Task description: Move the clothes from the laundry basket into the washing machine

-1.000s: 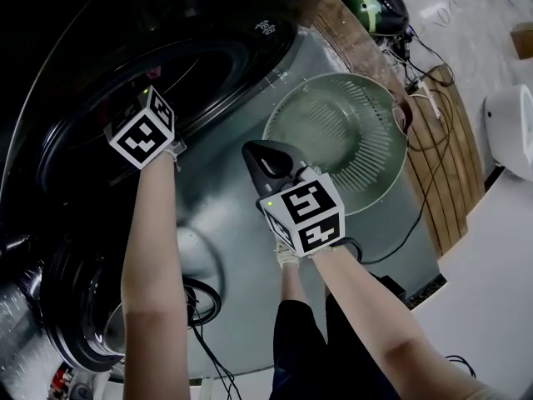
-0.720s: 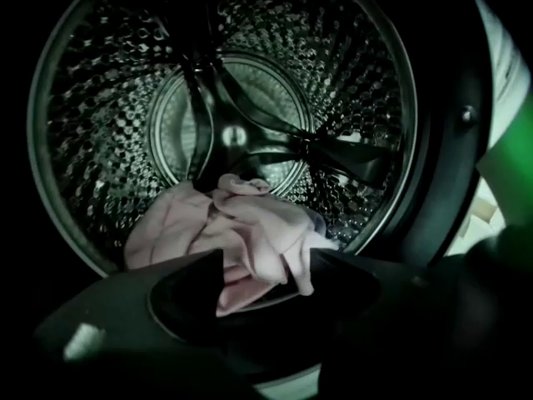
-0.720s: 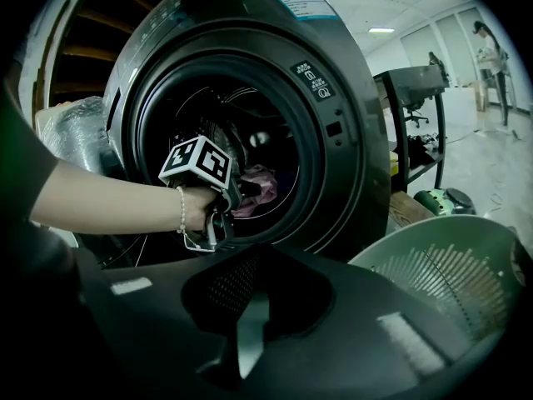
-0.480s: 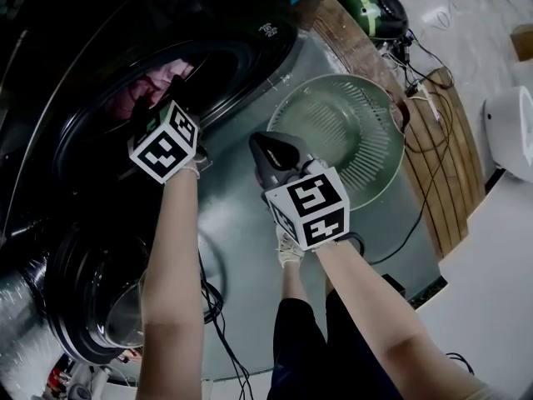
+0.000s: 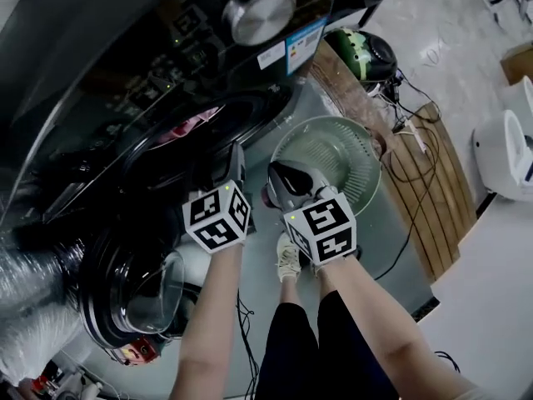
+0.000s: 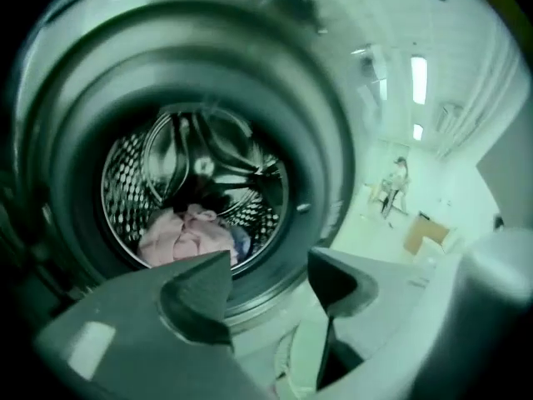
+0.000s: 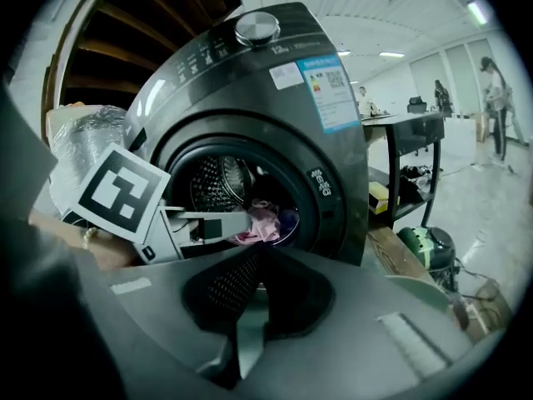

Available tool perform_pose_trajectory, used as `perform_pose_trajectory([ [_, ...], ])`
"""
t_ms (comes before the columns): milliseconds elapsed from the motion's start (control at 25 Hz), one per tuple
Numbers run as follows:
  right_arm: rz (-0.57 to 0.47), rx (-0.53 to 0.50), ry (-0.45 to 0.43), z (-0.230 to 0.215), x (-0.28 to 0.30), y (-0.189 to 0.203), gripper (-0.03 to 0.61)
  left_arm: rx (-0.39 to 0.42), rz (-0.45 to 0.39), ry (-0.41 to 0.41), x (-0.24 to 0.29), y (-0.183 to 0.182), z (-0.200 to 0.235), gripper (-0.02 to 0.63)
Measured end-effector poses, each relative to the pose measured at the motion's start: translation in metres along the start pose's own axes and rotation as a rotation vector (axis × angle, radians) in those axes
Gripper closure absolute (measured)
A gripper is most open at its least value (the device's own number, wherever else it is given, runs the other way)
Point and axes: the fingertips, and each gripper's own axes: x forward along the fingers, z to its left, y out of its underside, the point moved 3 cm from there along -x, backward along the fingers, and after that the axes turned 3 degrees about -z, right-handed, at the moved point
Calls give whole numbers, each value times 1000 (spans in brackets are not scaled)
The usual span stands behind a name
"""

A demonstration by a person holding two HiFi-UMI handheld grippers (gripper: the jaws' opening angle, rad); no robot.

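Clothes (image 6: 187, 233), pink with a little blue, lie at the bottom of the drum (image 6: 122, 182) of the washing machine (image 7: 250, 82), at about 11 o'clock from the left gripper (image 6: 268, 265) in its own view. This gripper hangs just outside the round opening, its jaws well apart and nothing between them. The right gripper (image 7: 254, 255) is beside it, toward 3 o'clock in the head view, with its jaws pressed together on nothing. The laundry basket (image 5: 333, 152), pale green and round, stands at 1 o'clock from the right gripper and its inside looks bare, so I judge that the moving step is finished or very near its end. If so, the next move calls for a check that no piece remains, and then perhaps for the door (image 5: 137, 294), which stands open at 7 o'clock from the left gripper. Machine and basket stand on a grey floor (image 5: 379, 211), with a wooden board (image 5: 437, 190) and black cables (image 5: 412, 152) at 3 o'clock. The room is a wide bright hall with strip lights (image 6: 418, 77), a dark table (image 7: 400, 125) and people (image 7: 495, 82) far off.
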Motion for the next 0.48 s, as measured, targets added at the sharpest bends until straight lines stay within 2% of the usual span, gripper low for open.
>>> perform_pose_trajectory([
  [120,24,-61,-16,11,-31,-17,552,24,6,45,-39,-23,-25,327],
  [200,40,-72,-20,15,-51,-28,552,29,11,87,-60,-38,-40,347],
  [280,56,-75,-32,24,-72,-40,552,71,28,141,-84,-51,-55,384],
  [440,65,-152,-88,55,-116,-75,552,130,50,233,-140,-79,-83,597],
  [480,61,-181,-100,62,-126,-85,552,128,62,260,-153,-85,-91,612],
])
